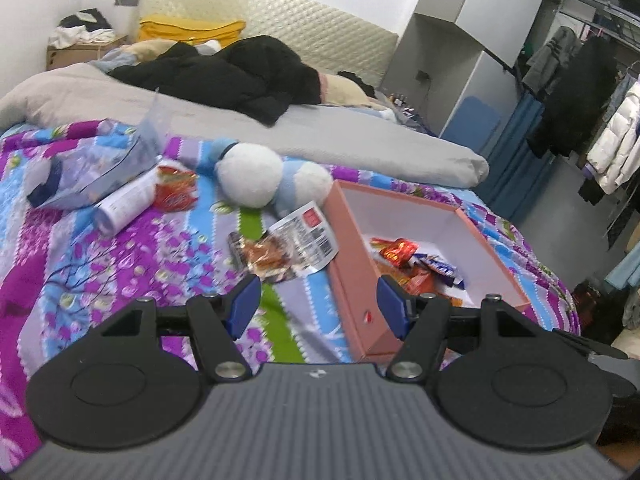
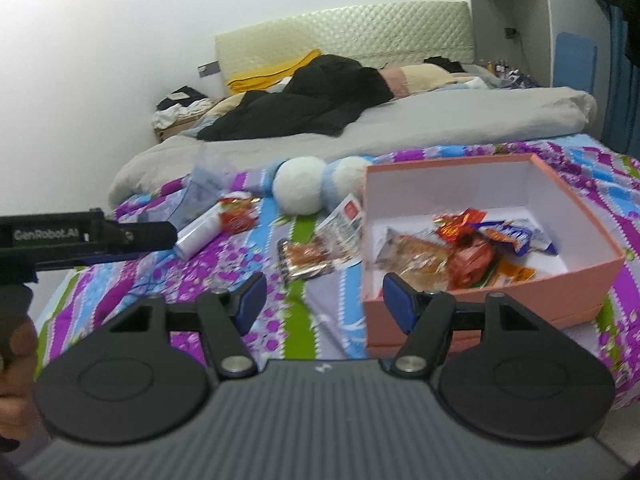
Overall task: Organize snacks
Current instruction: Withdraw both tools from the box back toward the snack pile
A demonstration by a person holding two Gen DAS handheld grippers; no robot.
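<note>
Both grippers [image 1: 318, 306] [image 2: 324, 306] spread wide, nothing held. Pink box [image 2: 576, 204] w/ snacks at 2 o'clock. Only rt view shows left gripper [image 2: 92, 234] sideways; only left view shows clothes rack [image 1: 592, 92].

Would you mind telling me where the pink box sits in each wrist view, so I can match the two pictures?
Left wrist view: the pink box lies right of centre on the quilt, beyond the right fingertip.
Right wrist view: the pink box fills the right middle, snacks inside.
Shared landmark: the white plush toy sits just left of the box's far corner.

Glossy foil snack wrappers [image 2: 472, 240], matt cardboard box [image 2: 576, 208]
</note>
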